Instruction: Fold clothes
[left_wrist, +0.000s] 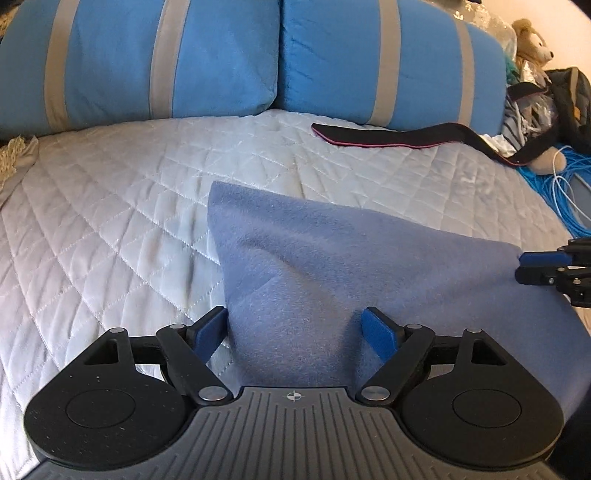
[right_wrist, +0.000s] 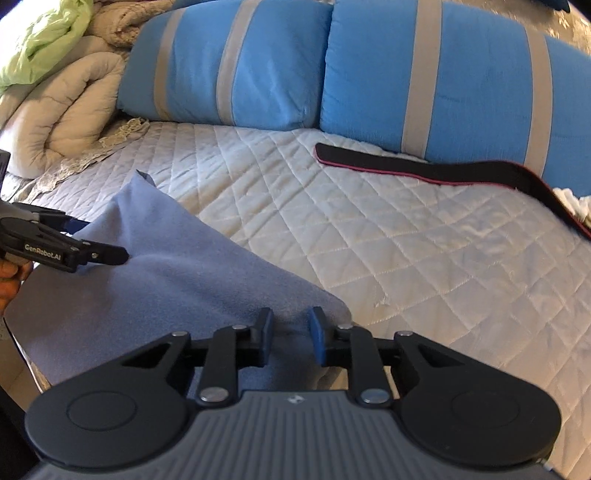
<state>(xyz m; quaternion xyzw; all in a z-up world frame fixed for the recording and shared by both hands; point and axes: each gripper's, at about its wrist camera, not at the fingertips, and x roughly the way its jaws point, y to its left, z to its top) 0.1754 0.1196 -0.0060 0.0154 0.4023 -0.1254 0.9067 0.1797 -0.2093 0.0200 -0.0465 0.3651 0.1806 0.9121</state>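
Left tool (left_wrist: 295, 332): jaws wide, astride blue cloth (left_wrist: 351, 266) on bed (left_wrist: 110, 221) | right tool (right_wrist: 290, 334): half-closed, seemingly not yet pinching cloth | risk: thin grip, corner slips, fold skews

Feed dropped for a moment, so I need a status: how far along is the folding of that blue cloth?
Early stage. Done: the blue fleece cloth lies on the quilted bedspread, its far part raised in a peak. In hand: the left gripper stands open astride one edge; the right gripper has cloth between its narrowed jaws, though a firm pinch isn't clear. Left: no neat fold shows, so the folding itself remains.
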